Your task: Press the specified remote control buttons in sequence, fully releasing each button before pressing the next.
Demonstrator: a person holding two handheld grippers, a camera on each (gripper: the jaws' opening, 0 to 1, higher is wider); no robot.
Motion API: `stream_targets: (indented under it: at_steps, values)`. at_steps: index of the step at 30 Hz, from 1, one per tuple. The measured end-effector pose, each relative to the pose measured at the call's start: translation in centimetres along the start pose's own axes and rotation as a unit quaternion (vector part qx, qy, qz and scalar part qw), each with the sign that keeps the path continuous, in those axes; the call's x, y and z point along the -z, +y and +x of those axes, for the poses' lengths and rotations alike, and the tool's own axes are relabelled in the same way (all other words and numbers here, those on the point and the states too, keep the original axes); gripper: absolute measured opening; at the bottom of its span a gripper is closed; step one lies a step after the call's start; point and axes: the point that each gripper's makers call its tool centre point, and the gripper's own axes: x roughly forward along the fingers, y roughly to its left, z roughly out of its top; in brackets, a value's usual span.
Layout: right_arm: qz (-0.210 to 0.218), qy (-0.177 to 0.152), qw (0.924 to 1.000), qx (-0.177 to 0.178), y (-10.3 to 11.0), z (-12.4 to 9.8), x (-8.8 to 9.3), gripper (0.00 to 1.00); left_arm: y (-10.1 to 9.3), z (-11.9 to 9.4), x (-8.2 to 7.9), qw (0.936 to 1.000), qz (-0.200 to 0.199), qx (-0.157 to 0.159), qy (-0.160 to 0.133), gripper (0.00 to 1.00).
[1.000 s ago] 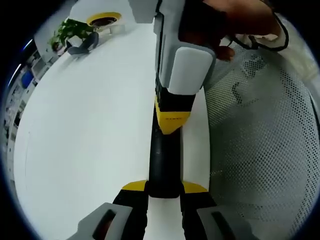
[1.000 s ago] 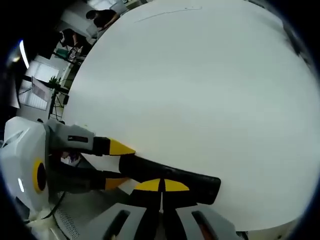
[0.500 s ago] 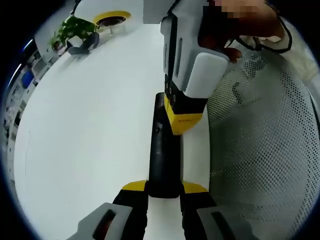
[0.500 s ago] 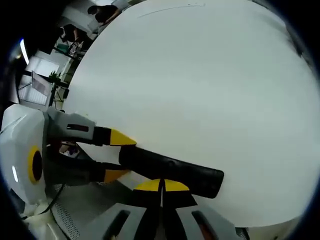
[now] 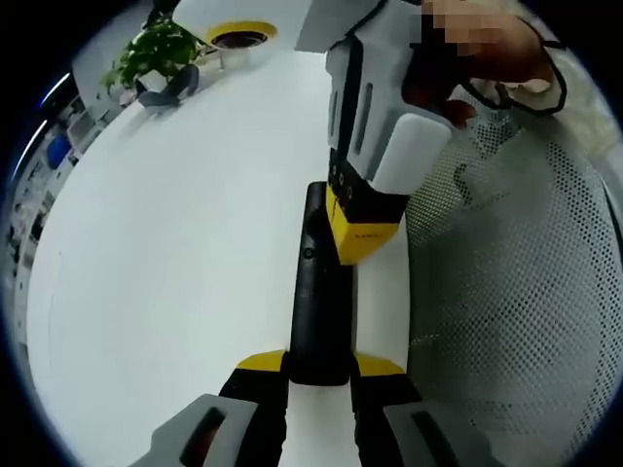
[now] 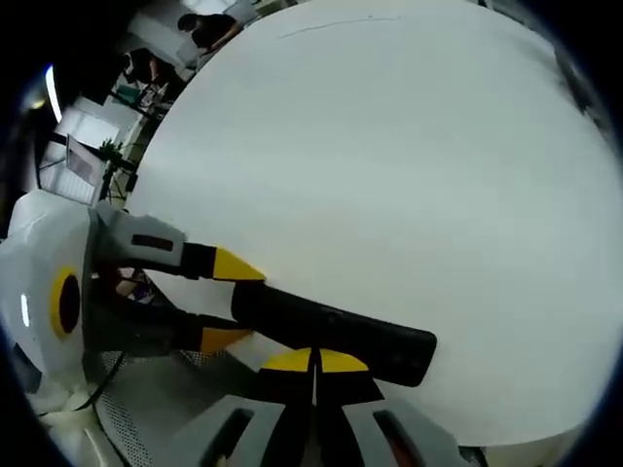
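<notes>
The white table carries it all. The black remote lies flat near the table's edge. The left gripper has its jaws clamped on the remote's near end; its long axis runs straight away from that gripper. The right gripper hovers over it, jaws pinched together. Risk: an off-centre jab could tip or twist the remote, hitting the wrong button.

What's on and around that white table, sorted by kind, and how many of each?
Black remote control: 1
Hand-held grippers: 2, left and right
Potted plant: 1
Yellow-rimmed round object: 1
White mesh chair: 1
Total: 6
</notes>
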Motion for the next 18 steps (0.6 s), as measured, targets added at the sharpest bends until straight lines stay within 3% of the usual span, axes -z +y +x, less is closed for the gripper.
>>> stream_targets:
  at_steps: [18]
  values:
    - [-0.006,-0.011,0.9996,-0.026,0.10,-0.30,-0.29,0.00,0.02,0.12,-0.20,0.9989,-0.042,-0.021,0.007,0.23]
